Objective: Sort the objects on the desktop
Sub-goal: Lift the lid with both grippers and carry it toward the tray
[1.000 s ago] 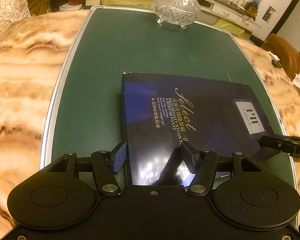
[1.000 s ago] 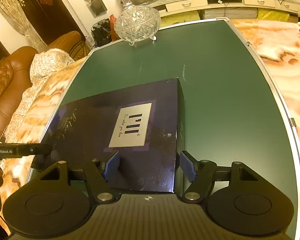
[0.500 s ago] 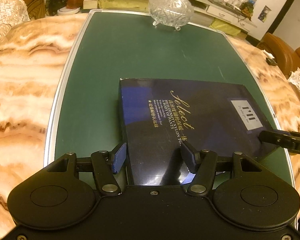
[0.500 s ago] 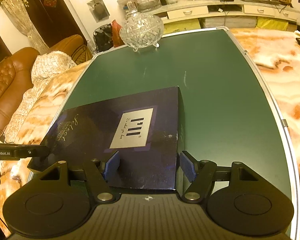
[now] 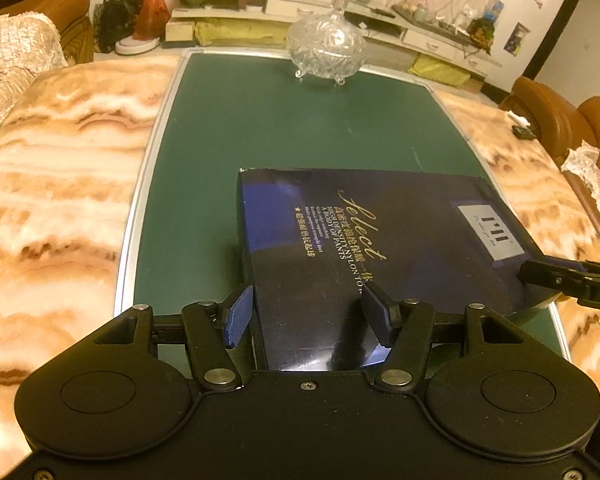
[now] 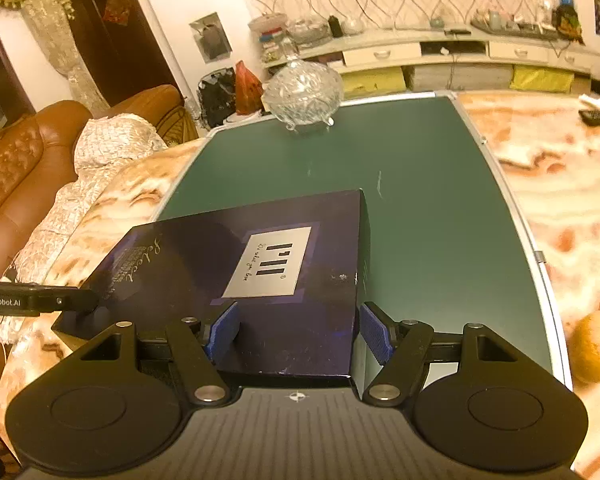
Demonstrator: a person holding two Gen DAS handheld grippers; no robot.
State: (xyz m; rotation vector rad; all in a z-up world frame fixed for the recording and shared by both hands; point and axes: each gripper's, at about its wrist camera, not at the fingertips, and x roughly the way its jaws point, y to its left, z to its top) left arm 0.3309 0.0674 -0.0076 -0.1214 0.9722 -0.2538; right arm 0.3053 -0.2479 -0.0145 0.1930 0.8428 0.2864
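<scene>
Left-wrist view: the marbled surface (image 5: 56, 184) carries a green board (image 5: 284, 120) with a metal rim. The left claw (image 5: 306, 314) is spread wide, straddling the near left corner of a flat dark-blue box (image 5: 380, 240); one blue pad lies just outside the box's left edge, the other over its lid. Whether either pad touches cannot be told. The box lies flat on the board from 6 toward 3 o'clock, glossy, with gold "Select" lettering and a pale label. At 3 o'clock the right claw's finger meets the box's far corner. At 12 o'clock, well apart, stands a lidded cut-glass bowl (image 5: 325, 42).

Right-wrist view: the right claw (image 6: 296, 330) is likewise spread, astride the box's (image 6: 236, 264) near right corner. An orange (image 6: 594, 348) lies at 4 o'clock off the board (image 6: 440, 200); the glass bowl (image 6: 302, 94) stands at 12 o'clock.
</scene>
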